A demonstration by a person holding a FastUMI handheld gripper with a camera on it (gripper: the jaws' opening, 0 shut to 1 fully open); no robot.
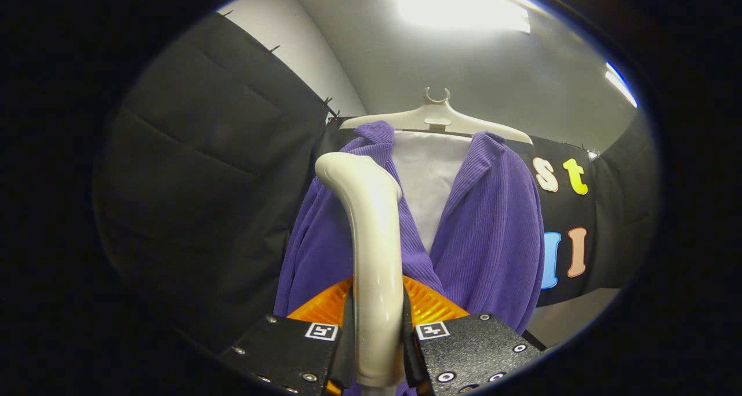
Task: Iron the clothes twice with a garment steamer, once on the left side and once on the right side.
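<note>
A purple ribbed garment (487, 239) hangs open on a pale hanger (436, 117), with a white panel (429, 181) showing between its lapels. My gripper (377, 332) is shut on the cream handle of the garment steamer (374, 251), both fingers pressing on it from either side. The steamer rises straight up from between the fingers and curves at its top toward the garment's left front, near the left lapel. I cannot tell whether its head touches the cloth.
Black cloth walls (214, 170) stand to the left and behind the garment. A grey ceiling with a bright lamp (464, 4) is overhead. Orange ribbed parts (432, 306) of the gripper show just beyond the fingers.
</note>
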